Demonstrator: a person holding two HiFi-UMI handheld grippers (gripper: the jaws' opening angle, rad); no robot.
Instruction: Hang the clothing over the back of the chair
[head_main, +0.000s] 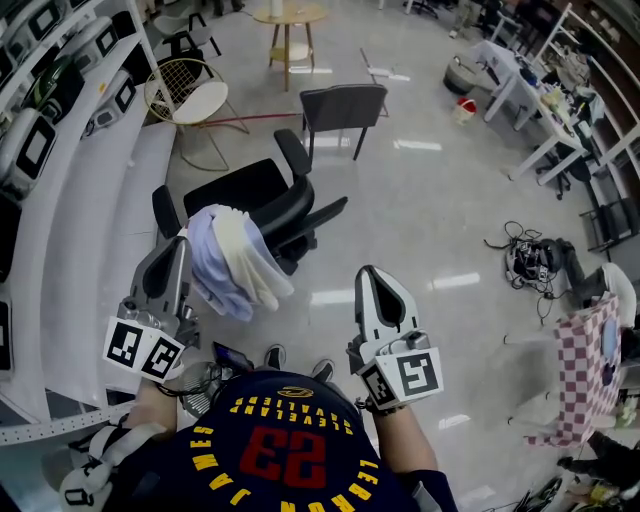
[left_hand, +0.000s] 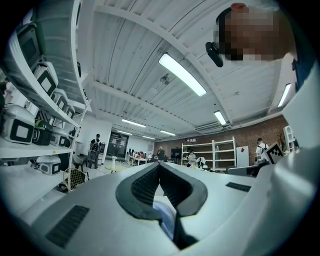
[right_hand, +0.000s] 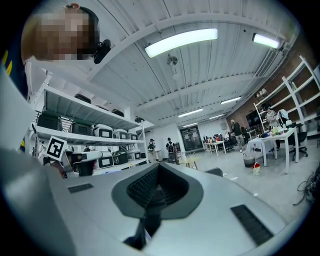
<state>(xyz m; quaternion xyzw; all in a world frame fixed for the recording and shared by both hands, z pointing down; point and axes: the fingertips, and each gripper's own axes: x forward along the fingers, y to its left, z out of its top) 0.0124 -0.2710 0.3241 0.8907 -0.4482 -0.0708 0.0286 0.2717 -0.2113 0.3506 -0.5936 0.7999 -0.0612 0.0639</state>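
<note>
**A:** Where is the clothing?

**B:** The clothing (head_main: 232, 262), a pale blue and white bundle, hangs from the left tool (head_main: 183, 247). That tool's jaws are pinched tight on a fold, and the left gripper view shows pale fabric in the slit between the pads.

**A:** And the chair?

**B:** The black office chair (head_main: 255, 190) stands on the floor (head_main: 420, 200) just beyond the bundle. From the head view the fabric overlaps the chair's near side. I cannot tell whether they touch. Nothing is draped over the back yet, as far as I can judge.

**A:** Why is it held up like that?

**B:** Probably so the loose end clears the top of the back before it comes down.

**A:** What about the right tool?

**B:** The right tool (head_main: 370, 275) has its jaws closed together on nothing. It is held level, apart from the fabric. My guess is that it is free to spread the cloth.
</note>
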